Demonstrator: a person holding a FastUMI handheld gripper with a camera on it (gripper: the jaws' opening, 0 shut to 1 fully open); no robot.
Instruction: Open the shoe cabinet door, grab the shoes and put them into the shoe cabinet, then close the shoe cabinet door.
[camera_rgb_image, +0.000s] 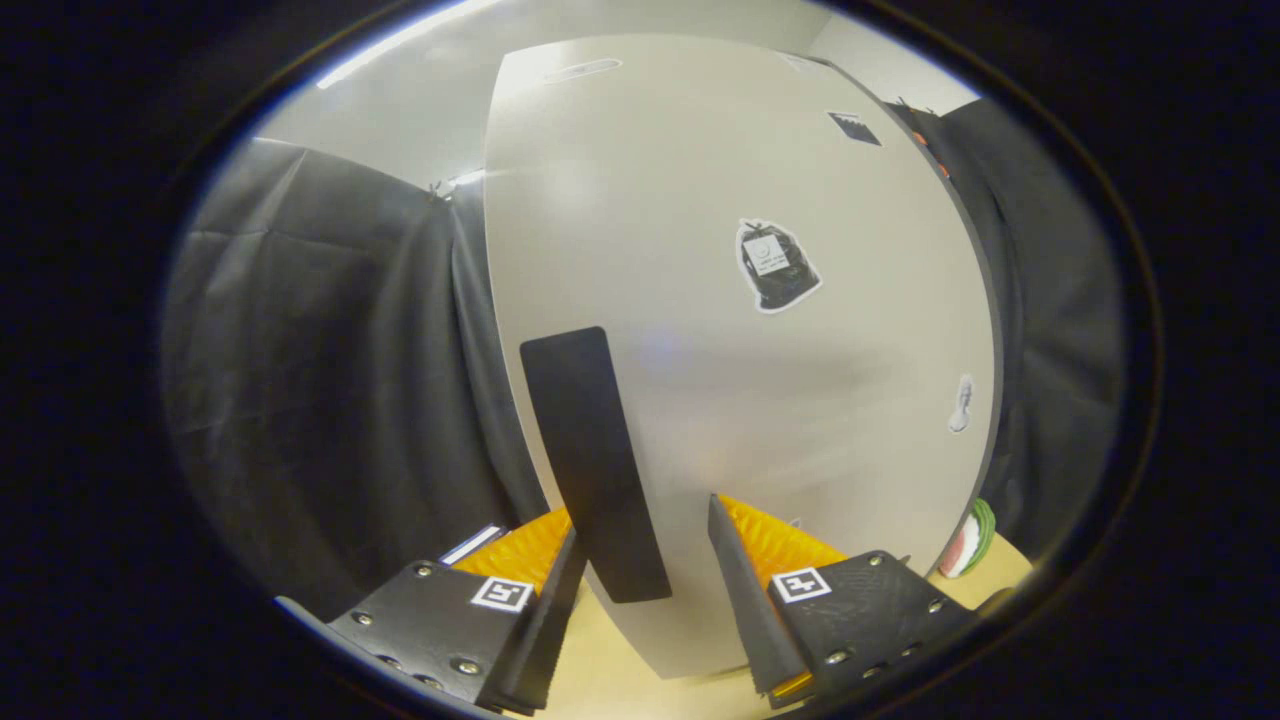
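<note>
Step in hand: by my reading, opening the shoe cabinet door (740, 350), which looks shut or nearly so.
Claw (640, 560): fingers apart, clamped on nothing; they straddle the lower end of the dark handle strip (595, 460).
Handle: a long flat strip on the door's left side, rising between the fingers and leaning beyond them; whether a finger touches it cannot be told.
Door: a pale panel right ahead of the claw, with a bag sticker (775, 265) beyond the right finger.
Shoes: none to be seen here.
Table (610, 660): light wood, under the fingers.
Doing it well: close squarely on the strip near its free edge, then pull along the door's swing, not straight back.
Risk: a flat strip gives little grip, so slipping is likely.
</note>
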